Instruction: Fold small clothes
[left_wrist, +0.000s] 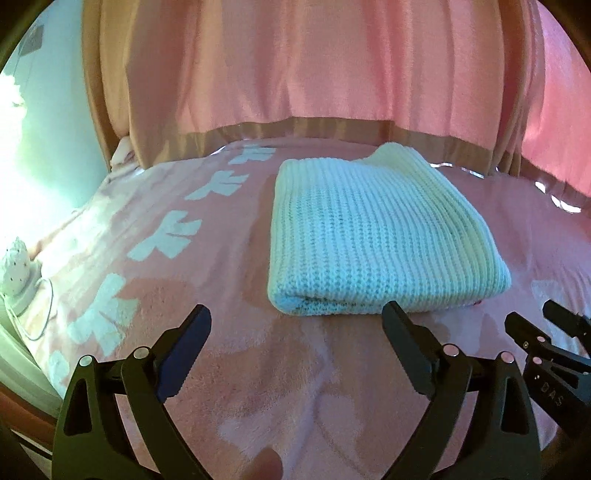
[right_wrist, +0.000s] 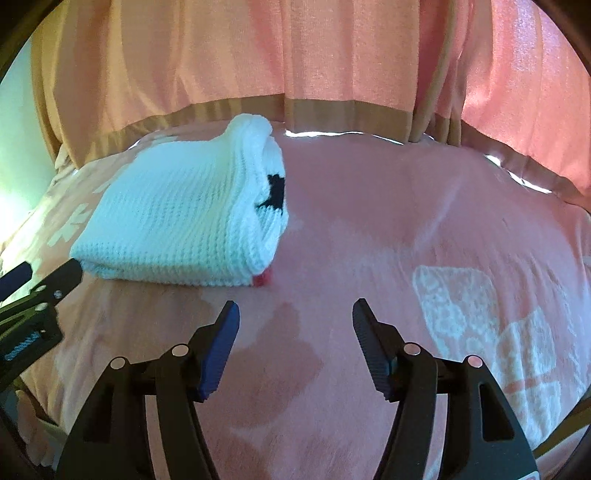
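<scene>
A white ribbed knit garment (left_wrist: 373, 236) lies folded into a thick rectangle on the pink blanket (left_wrist: 229, 354). In the right wrist view the garment (right_wrist: 177, 221) sits to the upper left, with a black patch and a small red bit showing at its right edge. My left gripper (left_wrist: 295, 314) is open and empty, just in front of the garment's near edge. My right gripper (right_wrist: 295, 310) is open and empty, to the right of the garment. The right gripper shows at the right edge of the left wrist view (left_wrist: 546, 325). The left gripper shows at the left edge of the right wrist view (right_wrist: 40, 277).
Pink curtains (left_wrist: 295, 66) with a tan hem hang behind the bed. A small white lamp-like object (left_wrist: 16, 273) with a cord sits at the left edge of the bed. The blanket has white flower patterns (right_wrist: 480, 321).
</scene>
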